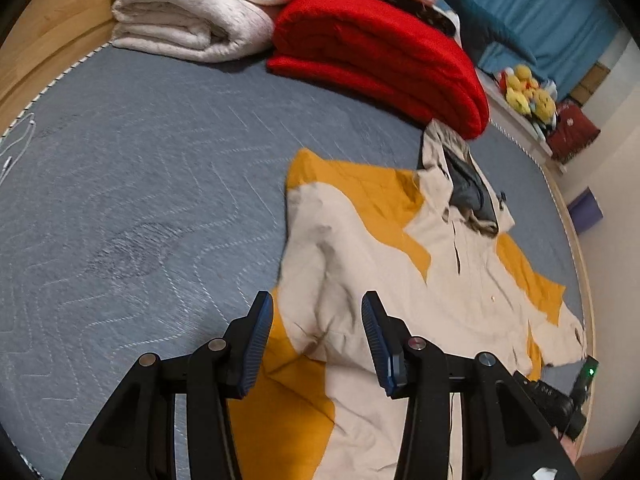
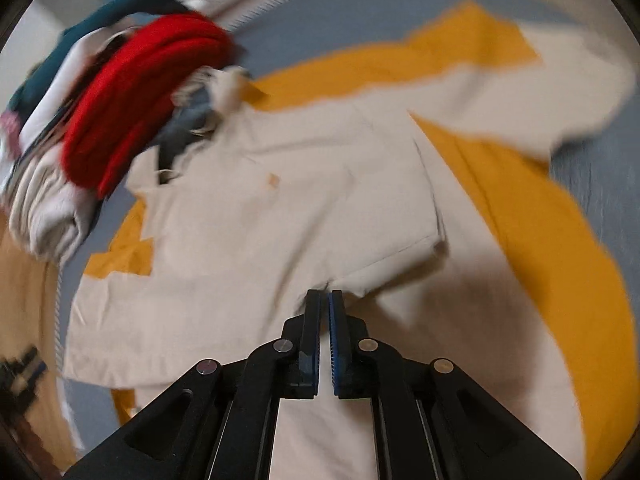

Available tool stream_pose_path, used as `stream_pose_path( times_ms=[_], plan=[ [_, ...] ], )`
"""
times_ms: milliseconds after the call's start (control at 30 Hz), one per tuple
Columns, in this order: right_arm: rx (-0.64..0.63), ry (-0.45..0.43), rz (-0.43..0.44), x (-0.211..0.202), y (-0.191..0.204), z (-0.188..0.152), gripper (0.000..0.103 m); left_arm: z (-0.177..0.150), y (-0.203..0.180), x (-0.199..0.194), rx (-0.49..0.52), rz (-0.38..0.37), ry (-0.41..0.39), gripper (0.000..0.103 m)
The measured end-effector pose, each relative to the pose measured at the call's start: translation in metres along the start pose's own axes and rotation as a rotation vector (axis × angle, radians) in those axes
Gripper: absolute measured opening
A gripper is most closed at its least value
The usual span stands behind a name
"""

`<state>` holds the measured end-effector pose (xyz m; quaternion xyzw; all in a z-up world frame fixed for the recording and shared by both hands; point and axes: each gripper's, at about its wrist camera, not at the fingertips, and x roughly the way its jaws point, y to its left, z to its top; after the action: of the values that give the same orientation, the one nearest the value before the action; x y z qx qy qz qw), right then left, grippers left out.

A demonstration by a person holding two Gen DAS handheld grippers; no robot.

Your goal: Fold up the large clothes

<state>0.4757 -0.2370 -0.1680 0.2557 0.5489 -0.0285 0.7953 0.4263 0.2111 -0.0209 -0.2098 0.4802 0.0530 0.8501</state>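
A large cream and mustard-yellow jacket [image 1: 384,248] lies spread on the grey quilted bed [image 1: 140,184], its hood toward the red blanket. My left gripper [image 1: 318,308] is open and hovers over the jacket's near sleeve, holding nothing. In the right wrist view the jacket [image 2: 280,200] fills the frame, blurred. My right gripper [image 2: 324,300] has its jaws nearly together just above the cream cloth; whether fabric is pinched between them does not show.
A folded red blanket [image 1: 384,52] and a folded white blanket [image 1: 200,8] lie at the bed's far side. Yellow plush toys [image 1: 528,92] sit on a shelf beyond. A black device with a green light [image 1: 576,392] lies at the bed's right edge.
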Motion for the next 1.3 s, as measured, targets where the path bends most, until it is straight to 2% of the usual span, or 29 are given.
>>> stream_pose_path(
  times_ms=[100,267,367,500,567,600,633,667,700,800,833,867,900,933,967,1000,1067,1200,1267,1300],
  plan=[
    [0.109,0.083,0.057,0.017,-0.023,0.007,0.011,-0.001,-0.003,0.007,0.002,-0.011,0.022,0.042],
    [0.239,0.149,0.143,0.034,-0.046,0.015,0.011,-0.006,-0.007,0.015,0.017,-0.002,0.045,0.042],
    [0.326,0.161,0.176,0.036,-0.062,0.023,0.011,-0.008,-0.009,0.020,0.024,-0.001,0.059,0.042],
    [0.361,0.137,0.170,0.030,-0.071,0.033,0.012,-0.008,-0.011,0.022,0.030,-0.004,0.064,0.042],
    [0.362,0.113,0.145,0.025,-0.073,0.038,0.021,-0.008,-0.010,0.023,0.030,-0.006,0.065,0.042],
    [0.352,0.093,0.124,0.021,-0.073,0.040,0.036,-0.008,-0.010,0.023,0.029,-0.005,0.065,0.042],
    [0.344,0.076,0.105,0.018,-0.073,0.042,0.059,-0.008,-0.011,0.023,0.027,-0.005,0.066,0.042],
    [0.332,0.059,0.085,0.015,-0.072,0.045,0.066,-0.008,-0.011,0.023,0.028,-0.006,0.067,0.042],
    [0.324,0.054,0.085,0.014,-0.072,0.047,0.070,-0.008,-0.011,0.024,0.029,-0.007,0.068,0.042],
    [0.304,0.075,0.116,0.017,-0.075,0.052,0.070,-0.010,-0.013,0.025,0.035,-0.004,0.070,0.042],
    [0.294,0.088,0.114,0.020,-0.075,0.053,0.065,-0.011,-0.014,0.026,0.037,-0.004,0.071,0.042],
    [0.279,0.101,0.106,0.024,-0.074,0.054,0.059,-0.011,-0.014,0.026,0.039,-0.001,0.071,0.042],
    [0.272,0.105,0.103,0.026,-0.073,0.054,0.035,-0.011,-0.014,0.027,0.040,0.001,0.072,0.042],
    [0.261,0.107,0.098,0.027,-0.073,0.054,0.021,-0.011,-0.013,0.028,0.039,0.004,0.073,0.042],
    [0.252,0.097,0.087,0.026,-0.072,0.055,0.019,-0.010,-0.012,0.029,0.036,0.006,0.074,0.042],
    [0.243,0.081,0.095,0.023,-0.072,0.057,0.011,-0.010,-0.012,0.030,0.035,0.009,0.076,0.042],
    [0.199,0.011,0.100,0.007,-0.064,0.062,0.008,-0.011,-0.011,0.036,0.033,0.022,0.085,0.042],
    [0.071,-0.232,0.063,-0.047,-0.044,0.076,0.007,-0.019,-0.013,0.053,0.047,0.024,0.125,0.042],
    [0.061,-0.286,0.039,-0.057,-0.048,0.084,0.008,-0.026,-0.017,0.064,0.072,0.028,0.149,0.042],
    [0.054,-0.280,0.030,-0.055,-0.049,0.088,0.008,-0.029,-0.019,0.070,0.084,0.028,0.163,0.042]
  ],
)
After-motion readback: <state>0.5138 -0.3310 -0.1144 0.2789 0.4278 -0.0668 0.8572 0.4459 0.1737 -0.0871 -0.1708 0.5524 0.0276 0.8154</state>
